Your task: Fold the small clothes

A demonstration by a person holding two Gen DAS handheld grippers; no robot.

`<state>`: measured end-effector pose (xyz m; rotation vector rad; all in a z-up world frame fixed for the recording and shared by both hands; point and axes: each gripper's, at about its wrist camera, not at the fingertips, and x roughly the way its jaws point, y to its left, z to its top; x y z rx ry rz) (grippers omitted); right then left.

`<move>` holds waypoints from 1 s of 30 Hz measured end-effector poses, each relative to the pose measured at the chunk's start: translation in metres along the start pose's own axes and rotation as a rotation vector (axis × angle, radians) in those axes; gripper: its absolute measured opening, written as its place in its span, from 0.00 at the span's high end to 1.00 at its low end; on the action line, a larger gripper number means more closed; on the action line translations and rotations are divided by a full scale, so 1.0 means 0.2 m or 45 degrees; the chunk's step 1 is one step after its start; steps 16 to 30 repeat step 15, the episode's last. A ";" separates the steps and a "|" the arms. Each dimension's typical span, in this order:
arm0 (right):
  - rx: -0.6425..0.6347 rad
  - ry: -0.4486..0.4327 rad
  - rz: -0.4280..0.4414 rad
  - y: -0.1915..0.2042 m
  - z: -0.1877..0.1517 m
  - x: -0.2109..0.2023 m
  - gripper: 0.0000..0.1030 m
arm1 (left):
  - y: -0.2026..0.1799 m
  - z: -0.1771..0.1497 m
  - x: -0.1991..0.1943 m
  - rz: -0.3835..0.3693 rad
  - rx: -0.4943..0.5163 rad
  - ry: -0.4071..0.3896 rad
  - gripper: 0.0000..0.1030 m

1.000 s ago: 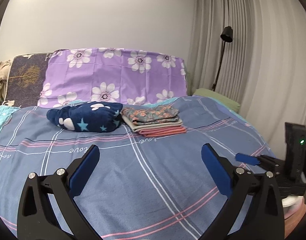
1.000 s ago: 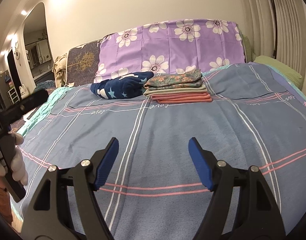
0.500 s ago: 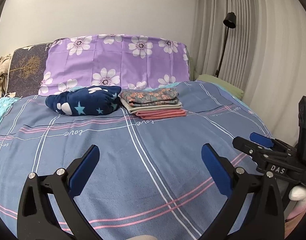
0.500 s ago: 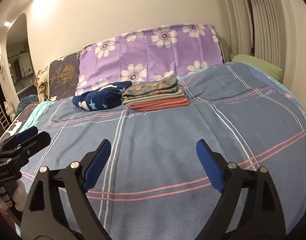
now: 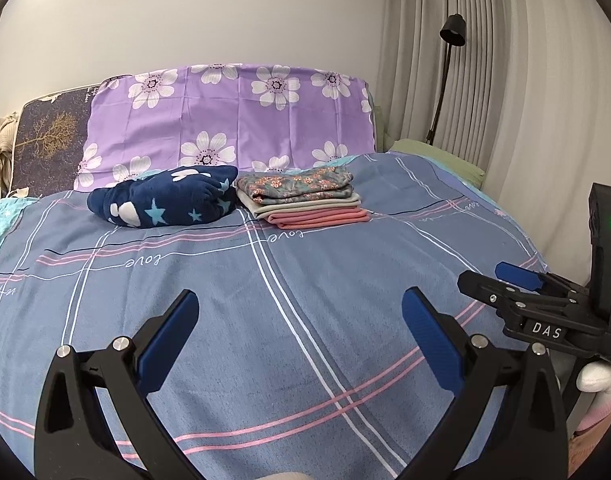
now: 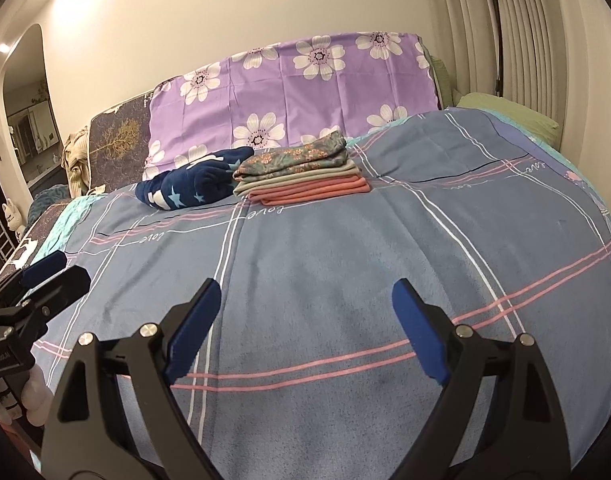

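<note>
Both views sit lower over the bed (image 5: 305, 280) than a second ago, and the folded stack (image 5: 305, 200) at the far end looks nearer the middle of each picture. My right tongs (image 6: 305, 332) have just been opening, with nothing between the jaws; they now stand wide over bare blanket. My left tongs (image 5: 301, 332) are spread wide too and hold nothing. Each pair shows at the edge of the other's view, both near the foot of the bed.

Folded clothes lie stacked well ahead of me, floral piece on top, beige and pink below, with a navy star bundle (image 5: 165, 200) touching the stack's left side. No loose garment lies on the blanket in front of the tongs. I judge that I have let go of whatever was last handled and am between items. At the right edge of the left view something pink (image 5: 597, 420) shows low down, perhaps more clothes; I cannot tell.
</note>
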<state>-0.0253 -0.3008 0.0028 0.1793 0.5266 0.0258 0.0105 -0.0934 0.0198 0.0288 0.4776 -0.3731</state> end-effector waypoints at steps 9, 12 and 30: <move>0.017 0.016 -0.009 -0.02 -0.01 0.02 0.13 | -0.02 -0.02 0.01 0.004 0.014 0.012 0.01; 0.017 0.021 -0.010 -0.02 -0.02 0.02 0.13 | -0.02 -0.02 0.01 0.008 0.017 0.016 0.01; 0.013 0.024 -0.010 -0.02 -0.02 0.02 0.13 | -0.03 -0.02 0.01 0.009 0.018 0.017 0.01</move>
